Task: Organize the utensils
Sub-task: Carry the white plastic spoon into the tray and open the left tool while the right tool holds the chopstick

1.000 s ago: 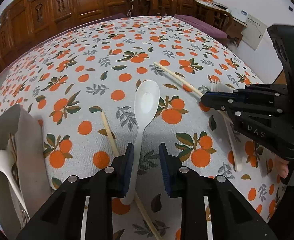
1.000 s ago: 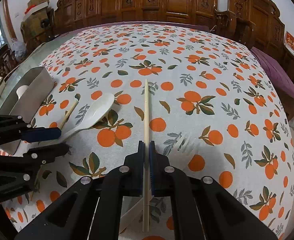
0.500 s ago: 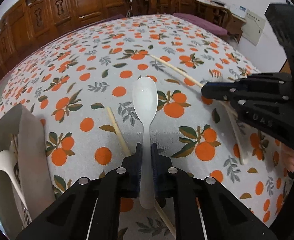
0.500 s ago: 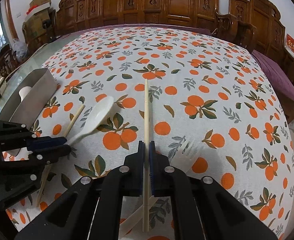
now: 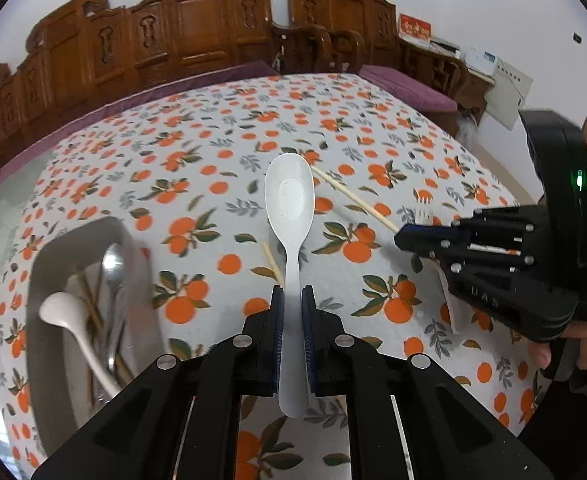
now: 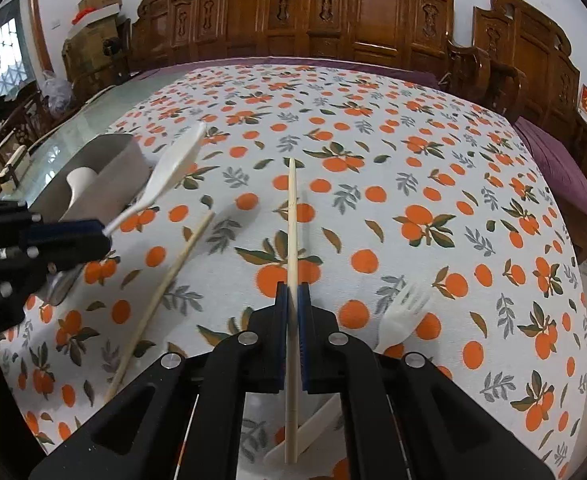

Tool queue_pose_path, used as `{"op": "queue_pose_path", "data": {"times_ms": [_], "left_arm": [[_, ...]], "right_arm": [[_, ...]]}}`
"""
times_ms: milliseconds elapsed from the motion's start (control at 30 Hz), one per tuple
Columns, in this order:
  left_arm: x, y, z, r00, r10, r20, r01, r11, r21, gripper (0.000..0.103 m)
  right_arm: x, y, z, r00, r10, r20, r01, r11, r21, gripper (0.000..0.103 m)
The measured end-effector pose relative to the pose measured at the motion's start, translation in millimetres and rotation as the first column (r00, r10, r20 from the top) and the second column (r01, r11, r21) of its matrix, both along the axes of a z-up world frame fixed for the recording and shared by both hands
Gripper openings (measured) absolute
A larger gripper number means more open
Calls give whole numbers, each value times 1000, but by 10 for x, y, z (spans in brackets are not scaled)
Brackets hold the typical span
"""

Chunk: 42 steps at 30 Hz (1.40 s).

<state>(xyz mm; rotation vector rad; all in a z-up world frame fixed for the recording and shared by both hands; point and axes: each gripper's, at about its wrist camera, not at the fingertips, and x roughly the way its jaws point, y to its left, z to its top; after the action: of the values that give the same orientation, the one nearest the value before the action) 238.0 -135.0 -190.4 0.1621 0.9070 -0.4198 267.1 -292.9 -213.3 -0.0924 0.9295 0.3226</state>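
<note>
My left gripper (image 5: 292, 300) is shut on the handle of a white plastic spoon (image 5: 289, 196) and holds it lifted above the table; the spoon also shows in the right wrist view (image 6: 169, 172). My right gripper (image 6: 292, 296) is shut on a wooden chopstick (image 6: 292, 216), raised off the cloth. A second chopstick (image 6: 165, 284) lies on the cloth to its left. A white plastic fork (image 6: 401, 316) lies under the right gripper's right side. A grey utensil tray (image 5: 43, 264) at the left holds a white spoon (image 5: 65, 312), a metal spoon (image 5: 113, 264) and chopsticks.
The table carries an orange-patterned cloth (image 6: 433, 184). Carved wooden chairs (image 6: 333, 12) stand along the far side. A purple cushion (image 6: 561, 168) lies at the right edge. A bare glass strip (image 6: 93, 120) of table runs along the left.
My left gripper closed on the white spoon and lifted it off the cloth, swinging left toward the tray. My right gripper stayed shut on the chopstick and raised it slightly.
</note>
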Motion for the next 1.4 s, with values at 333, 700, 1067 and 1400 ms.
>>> {"op": "queue_pose_path", "data": {"times_ms": [333, 700, 1067, 1400], "left_arm": [[-89, 342, 242, 998, 53, 45, -53, 999, -9, 8], [-177, 781, 259, 992, 128, 24, -127, 992, -10, 8], [-95, 1189, 44, 973, 230, -14, -229, 973, 27, 8], [106, 1493, -180, 947, 316, -56, -313, 948, 48, 9]], "right_arm": [[-211, 321, 154, 998, 60, 31, -61, 998, 18, 6], [-384, 677, 232, 986, 157, 53, -158, 987, 7, 6], [-407, 710, 261, 985, 163, 62, -165, 986, 13, 6], [-382, 702, 199, 986, 161, 37, -162, 987, 23, 6]]}}
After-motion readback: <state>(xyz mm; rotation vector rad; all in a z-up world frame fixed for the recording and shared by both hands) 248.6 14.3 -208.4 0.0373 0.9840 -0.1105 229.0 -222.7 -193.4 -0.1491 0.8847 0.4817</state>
